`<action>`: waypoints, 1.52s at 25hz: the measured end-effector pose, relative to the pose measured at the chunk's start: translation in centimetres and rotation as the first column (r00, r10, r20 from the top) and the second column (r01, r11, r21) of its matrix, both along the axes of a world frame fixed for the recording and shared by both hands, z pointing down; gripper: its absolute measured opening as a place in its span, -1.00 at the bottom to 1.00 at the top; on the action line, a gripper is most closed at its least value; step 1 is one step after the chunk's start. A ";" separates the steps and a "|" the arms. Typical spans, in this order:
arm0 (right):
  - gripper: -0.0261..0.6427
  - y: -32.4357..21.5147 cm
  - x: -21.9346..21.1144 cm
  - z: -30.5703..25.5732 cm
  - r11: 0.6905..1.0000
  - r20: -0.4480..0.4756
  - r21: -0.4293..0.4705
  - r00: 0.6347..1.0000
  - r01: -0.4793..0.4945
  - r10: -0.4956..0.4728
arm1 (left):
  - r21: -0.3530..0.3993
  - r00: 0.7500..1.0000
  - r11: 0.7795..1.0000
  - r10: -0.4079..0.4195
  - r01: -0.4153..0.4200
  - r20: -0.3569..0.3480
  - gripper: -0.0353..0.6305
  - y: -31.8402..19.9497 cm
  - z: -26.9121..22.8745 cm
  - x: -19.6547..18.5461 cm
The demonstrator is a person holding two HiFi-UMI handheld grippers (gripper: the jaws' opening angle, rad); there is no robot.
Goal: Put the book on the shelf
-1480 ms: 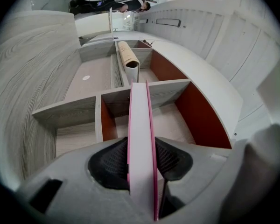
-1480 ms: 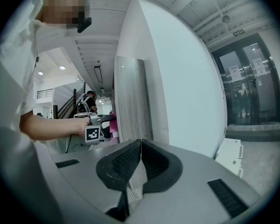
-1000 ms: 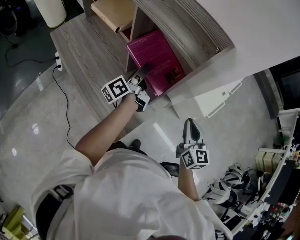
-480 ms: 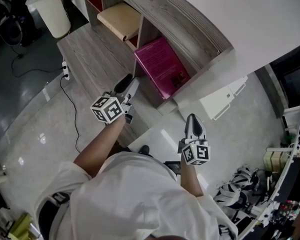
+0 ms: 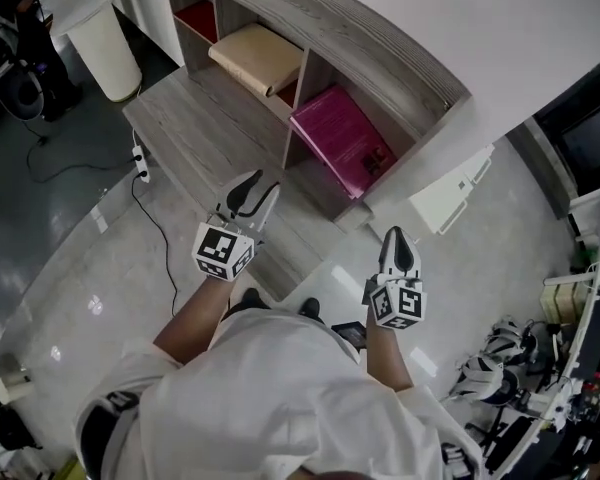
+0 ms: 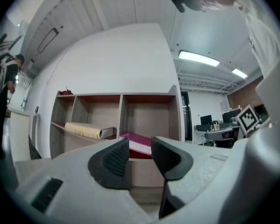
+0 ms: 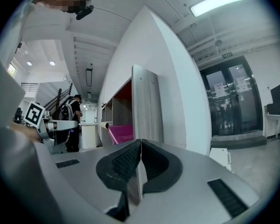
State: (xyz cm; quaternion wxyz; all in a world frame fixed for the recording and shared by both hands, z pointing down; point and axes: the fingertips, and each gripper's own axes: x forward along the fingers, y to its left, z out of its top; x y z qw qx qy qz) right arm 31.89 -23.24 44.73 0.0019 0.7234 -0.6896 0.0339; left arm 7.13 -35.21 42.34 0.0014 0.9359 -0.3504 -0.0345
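**A:** Where is the book?

**B:** The magenta book [image 5: 342, 140] lies in the right-hand compartment of the wooden shelf [image 5: 385, 48], cover up. Its near end reaches the open front. It is the only thing I can see in that compartment.

**A:** And the other compartments?

**B:** The middle one holds a tan book [image 5: 257, 58] lying on its side. Its rounded spine is turned toward the opening. The far left compartment [image 5: 197, 20] is red inside, and I cannot tell what it contains.

**A:** Is either tool on the magenta book?

**B:** No. The left tool [image 5: 255, 193] is held out in front of the shelf, above the low wooden platform [image 5: 195, 118] at its foot. It is well clear of the book. Its jaws have just been closing a little but are apart, with nothing between them. Through the gap, its own view looks straight at the book's compartment.

**A:** The right one?

**B:** The right tool [image 5: 397, 243] is off the shelf's right end, over the pale glossy floor [image 5: 70, 258]. Its jaws are pressed together, with nothing between them.

**A:** Anything else around?

**B:** A white bin [image 5: 100, 33] stands beyond the platform's far end. A power strip [image 5: 139, 158] with a dark cable lies on the floor beside the platform.
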 end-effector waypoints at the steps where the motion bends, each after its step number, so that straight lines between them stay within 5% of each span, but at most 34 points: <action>1: -0.88 0.3 -0.6 -0.2 1.000 -0.002 0.005 1.000 -0.019 0.019 | 0.029 1.000 1.000 0.008 -0.009 0.027 -0.44 0.5 -0.3 -0.5; 5: -0.88 1.8 -3.1 -0.3 0.996 0.000 0.024 0.997 -0.082 0.082 | 0.109 0.994 0.992 0.054 -0.064 0.096 -0.64 1.8 -0.4 -2.8; 9: -0.88 3.8 -5.2 -0.4 0.992 -0.003 0.024 0.992 -0.125 0.125 | 0.100 0.994 0.991 0.079 -0.087 0.080 -0.81 2.2 0.4 -5.4; 21: -0.88 10.3 -10.2 -1.5 0.993 -0.018 0.040 0.994 -0.107 0.107 | 0.146 0.987 0.978 0.136 -0.148 0.088 -0.84 7.8 -0.2 -7.5; 28: -0.88 18.3 -14.4 -1.7 0.996 -0.043 0.084 0.999 -0.001 0.005 | 0.131 0.985 0.979 0.145 -0.157 0.098 -0.84 17.1 0.5 -8.6; 38: -0.87 29.4 -17.4 1.7 0.996 0.001 0.039 0.997 -0.078 0.078 | 0.046 0.983 0.986 0.153 -0.158 0.104 -0.84 28.9 2.3 -12.0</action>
